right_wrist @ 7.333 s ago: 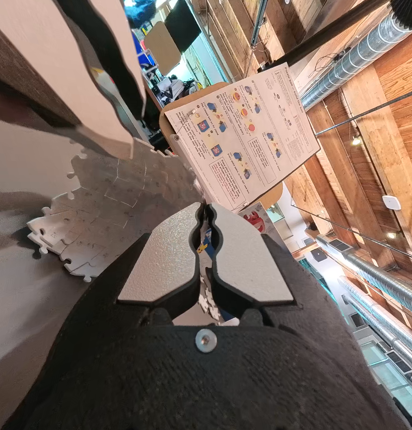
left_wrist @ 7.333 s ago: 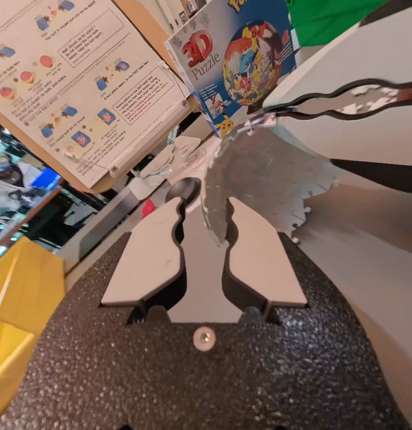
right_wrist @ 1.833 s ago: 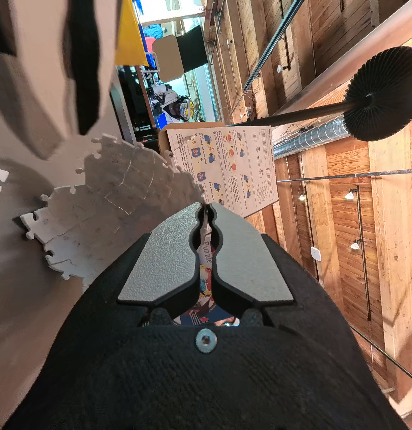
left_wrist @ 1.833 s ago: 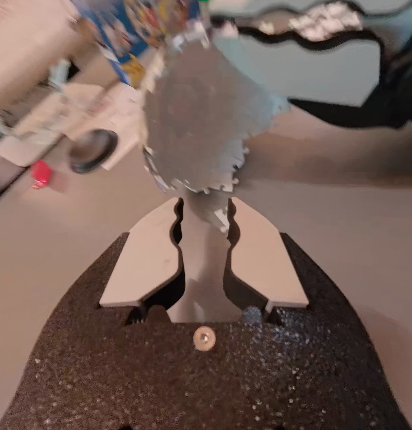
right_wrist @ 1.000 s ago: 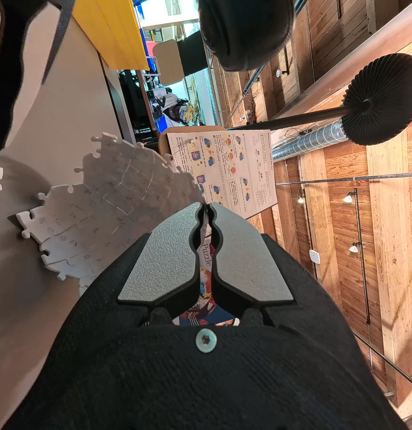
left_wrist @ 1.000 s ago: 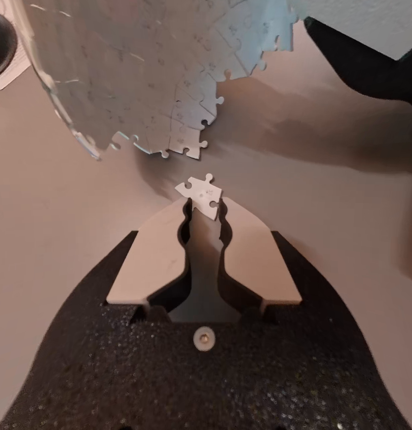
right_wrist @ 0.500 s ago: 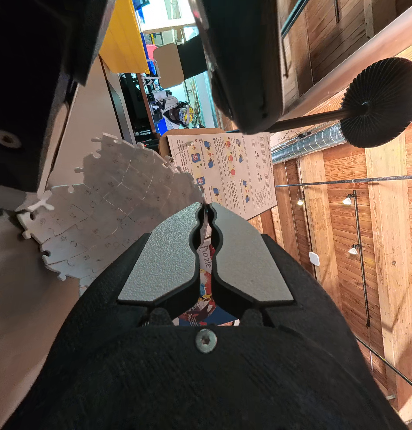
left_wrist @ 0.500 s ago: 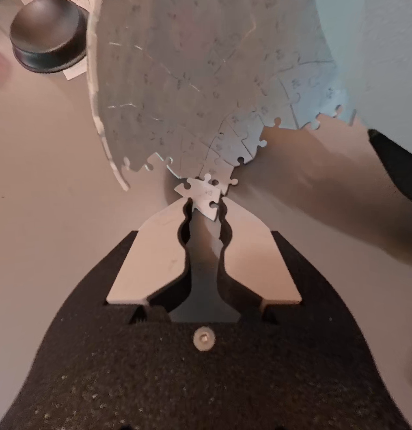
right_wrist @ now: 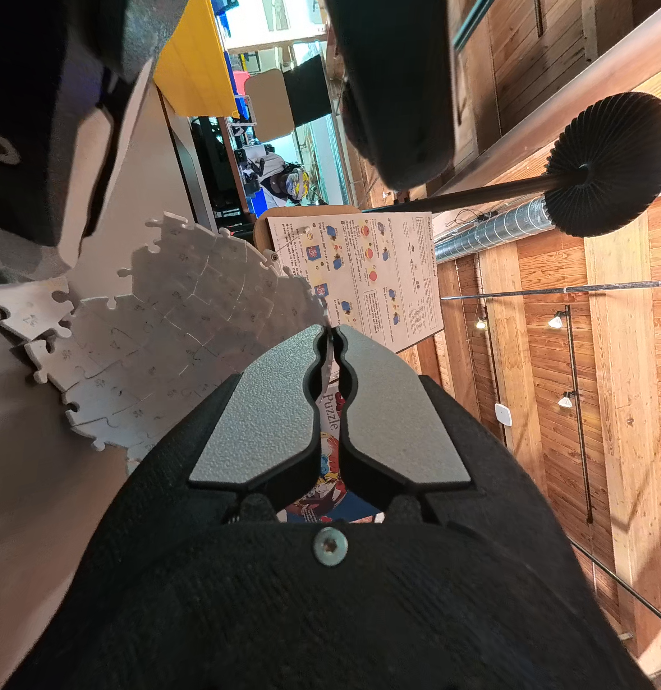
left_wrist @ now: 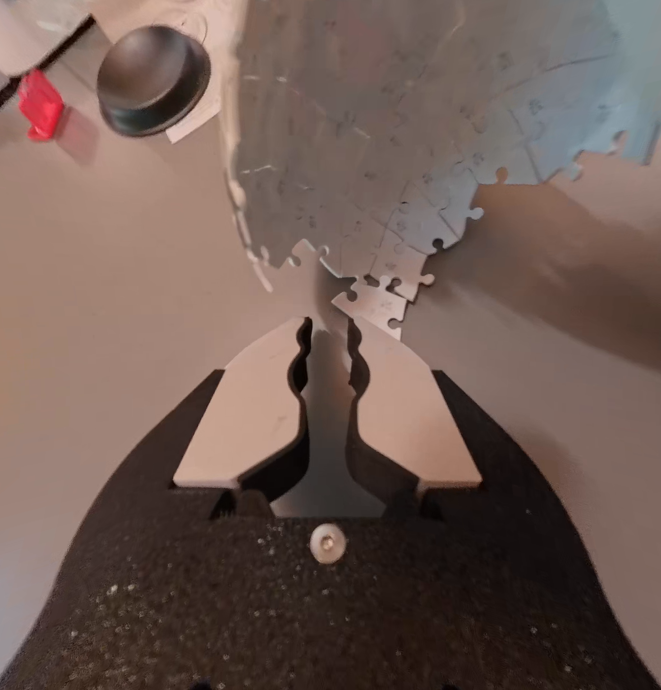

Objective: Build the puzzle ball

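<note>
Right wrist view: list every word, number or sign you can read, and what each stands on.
I can't quote writing; these bear it.
Instruction sheet: print and pictures, mostly too small.
Puzzle box: a large word, partly hidden.
Loose puzzle piece: a legible number.
Puzzle shell: faint numbers, too small.

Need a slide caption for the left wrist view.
Left tool pressing a loose puzzle piece against the jagged lower edge of the partly built puzzle ball shell.

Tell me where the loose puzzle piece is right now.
In the left wrist view the piece sits just beyond the left gripper, at the shell's lower jagged edge, right of centre.
</note>
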### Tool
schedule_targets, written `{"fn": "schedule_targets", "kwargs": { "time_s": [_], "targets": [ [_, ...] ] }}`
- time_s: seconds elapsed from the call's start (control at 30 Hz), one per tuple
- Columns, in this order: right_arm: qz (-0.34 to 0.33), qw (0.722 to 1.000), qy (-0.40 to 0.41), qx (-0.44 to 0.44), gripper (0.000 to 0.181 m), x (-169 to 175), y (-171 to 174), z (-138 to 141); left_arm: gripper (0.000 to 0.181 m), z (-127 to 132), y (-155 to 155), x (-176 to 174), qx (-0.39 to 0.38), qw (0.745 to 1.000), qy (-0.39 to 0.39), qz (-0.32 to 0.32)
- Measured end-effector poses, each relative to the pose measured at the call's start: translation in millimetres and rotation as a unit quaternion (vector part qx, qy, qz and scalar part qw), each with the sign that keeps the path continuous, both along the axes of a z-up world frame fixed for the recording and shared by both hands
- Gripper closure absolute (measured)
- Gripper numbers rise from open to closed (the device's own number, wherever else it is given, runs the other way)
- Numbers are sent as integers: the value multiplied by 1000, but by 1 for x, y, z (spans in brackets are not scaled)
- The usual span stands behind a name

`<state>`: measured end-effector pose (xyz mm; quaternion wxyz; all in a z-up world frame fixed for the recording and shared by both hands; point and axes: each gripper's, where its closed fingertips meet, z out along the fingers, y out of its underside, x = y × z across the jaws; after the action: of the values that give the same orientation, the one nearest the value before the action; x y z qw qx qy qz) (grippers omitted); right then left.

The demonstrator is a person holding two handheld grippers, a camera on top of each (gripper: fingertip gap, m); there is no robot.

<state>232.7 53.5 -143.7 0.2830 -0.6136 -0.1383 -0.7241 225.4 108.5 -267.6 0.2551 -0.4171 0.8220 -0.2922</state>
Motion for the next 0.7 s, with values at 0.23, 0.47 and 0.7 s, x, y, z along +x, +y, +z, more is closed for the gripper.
{"fn": "schedule_targets", "kwargs": {
  "time_s": [0.23, 0.47, 0.7],
  "targets": [
    [3, 1000, -3, -2, 178, -1, 1, 0, 167, -6, -13, -3, -60, 997, 40, 2],
    [5, 1000, -5, -5, 178, -1, 2, 0, 179, -4, -18, -3, -33, 998, 13, -50],
    [10, 1000, -17, -16, 178, 0, 3, 0, 172, 1, -9, -7, 6, 998, -15, -53]
  ]
}}
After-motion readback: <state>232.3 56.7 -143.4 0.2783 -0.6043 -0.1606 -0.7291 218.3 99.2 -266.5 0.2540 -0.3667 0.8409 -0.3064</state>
